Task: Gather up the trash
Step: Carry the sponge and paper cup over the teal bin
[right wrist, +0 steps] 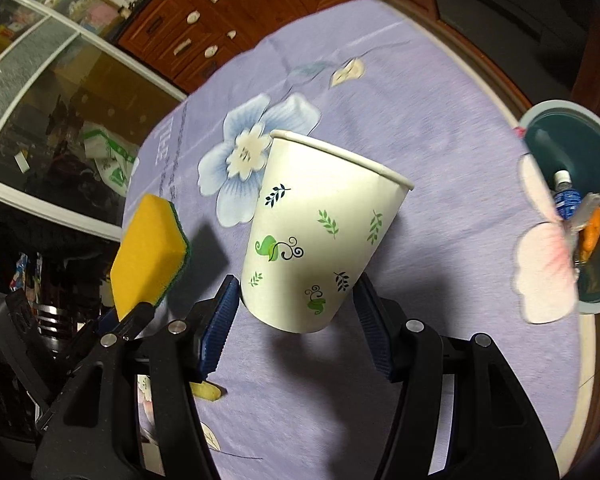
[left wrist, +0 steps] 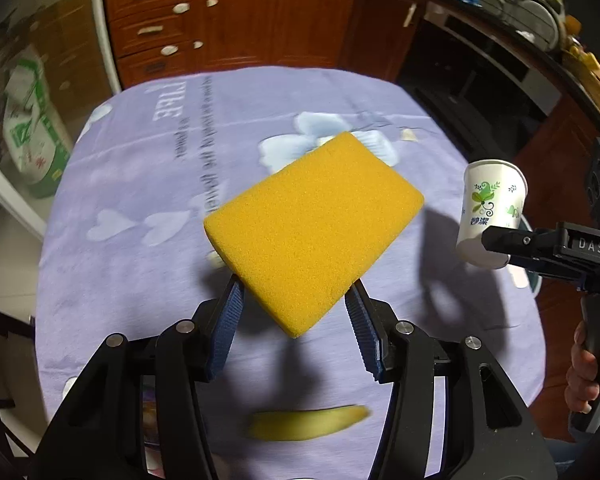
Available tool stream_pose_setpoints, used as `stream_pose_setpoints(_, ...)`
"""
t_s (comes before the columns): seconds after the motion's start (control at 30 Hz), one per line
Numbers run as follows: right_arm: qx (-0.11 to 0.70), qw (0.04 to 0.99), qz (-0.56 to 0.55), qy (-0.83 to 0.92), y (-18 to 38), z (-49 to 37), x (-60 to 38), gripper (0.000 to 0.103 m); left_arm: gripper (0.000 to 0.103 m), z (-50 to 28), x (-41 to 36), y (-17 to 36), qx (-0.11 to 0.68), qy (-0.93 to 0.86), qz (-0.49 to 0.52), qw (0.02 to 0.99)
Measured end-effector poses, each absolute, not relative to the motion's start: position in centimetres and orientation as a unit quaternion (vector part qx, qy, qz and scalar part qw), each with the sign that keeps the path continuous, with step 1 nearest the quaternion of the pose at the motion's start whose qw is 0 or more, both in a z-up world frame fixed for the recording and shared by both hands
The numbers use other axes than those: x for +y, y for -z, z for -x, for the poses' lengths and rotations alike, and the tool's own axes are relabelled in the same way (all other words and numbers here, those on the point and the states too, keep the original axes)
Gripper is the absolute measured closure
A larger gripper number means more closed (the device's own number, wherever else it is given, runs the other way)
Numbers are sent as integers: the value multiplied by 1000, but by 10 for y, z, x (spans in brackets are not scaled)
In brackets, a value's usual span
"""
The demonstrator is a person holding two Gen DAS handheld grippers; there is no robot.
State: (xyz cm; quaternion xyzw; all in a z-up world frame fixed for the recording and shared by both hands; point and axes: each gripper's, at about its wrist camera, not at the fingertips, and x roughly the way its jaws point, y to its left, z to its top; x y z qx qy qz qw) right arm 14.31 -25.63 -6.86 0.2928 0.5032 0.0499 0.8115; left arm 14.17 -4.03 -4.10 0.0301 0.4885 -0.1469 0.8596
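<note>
Plainly, the right gripper (right wrist: 296,300), clamped on the paper cup (right wrist: 320,232), was the nearer to the teal bin (right wrist: 588,128) off the table's right edge; the left gripper (left wrist: 296,308), gripping the yellow sponge (left wrist: 312,232), probably hung farther away.

- A home kitchen is shown.
- Reddish-brown wooden cabinets (left wrist: 236,12) with drawers and pale handles are seen behind the worktop (left wrist: 140,280).
- A dish rack (left wrist: 528,4) stacked with plates and pots is seen on a dark counter.
- The worktop is covered by a lilac flowered cloth.
</note>
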Motion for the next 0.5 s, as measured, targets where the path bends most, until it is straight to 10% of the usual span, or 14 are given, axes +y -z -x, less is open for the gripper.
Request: stream_pose_setpoints(0.5,438,832,-339,1,51,-84,-362,46,49,-126,-140,24,474,206,-67,853)
